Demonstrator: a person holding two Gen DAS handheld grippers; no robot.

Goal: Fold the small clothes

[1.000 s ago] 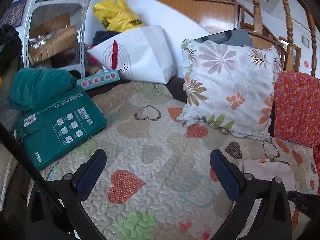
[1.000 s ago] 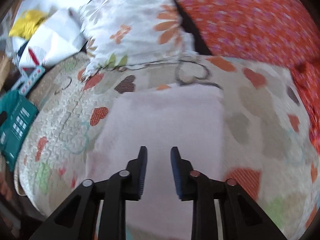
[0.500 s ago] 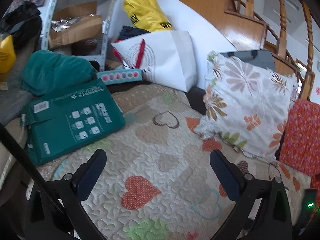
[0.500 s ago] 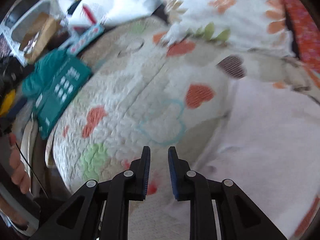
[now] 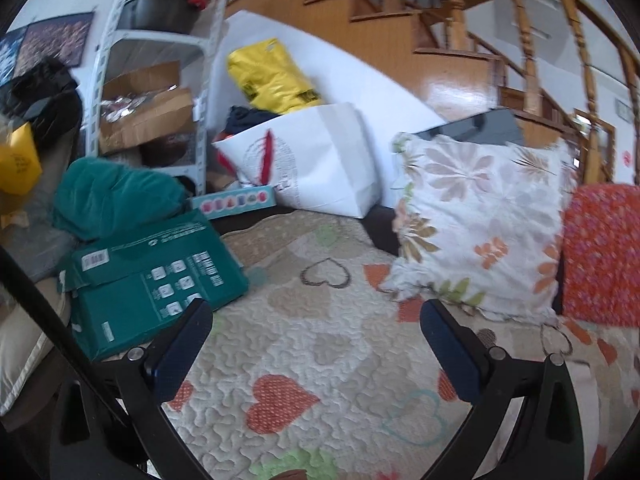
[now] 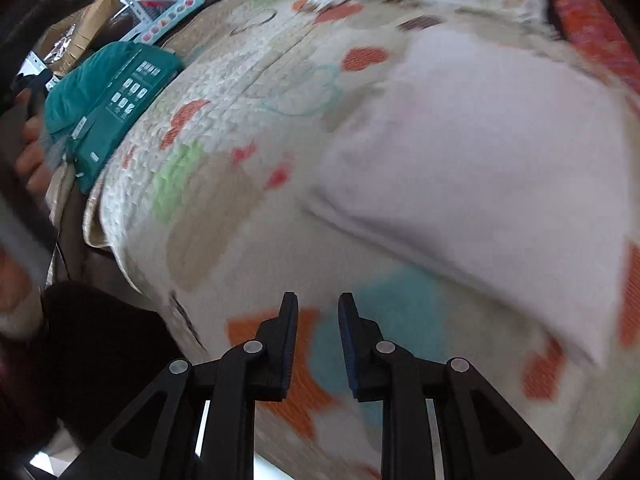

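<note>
A pale pink folded garment [image 6: 480, 152] lies flat on the heart-patterned quilt [image 6: 224, 200], at the right of the right wrist view. My right gripper [image 6: 318, 298] points steeply down at the quilt's near part, below and left of the garment and apart from it. Its jaws are opening, with a narrow gap and nothing between them. In the left wrist view my left gripper [image 5: 314, 308] hovers wide open over the quilt [image 5: 304, 344], holding nothing. The garment does not show in that view.
A green box [image 5: 152, 280] and a teal cloth [image 5: 112, 196] lie at the quilt's left edge. A floral pillow [image 5: 476, 220] and a red pillow [image 5: 600, 252] lean at the back. Behind stand a white paper bag [image 5: 316, 168] and a shelf [image 5: 152, 92]. A person's hand [image 6: 32, 148] shows far left.
The right gripper swung off the garment toward the quilt's near edge and tipped further down; the garment now sits up and right of it. The left gripper shifted and the garment left its view.
</note>
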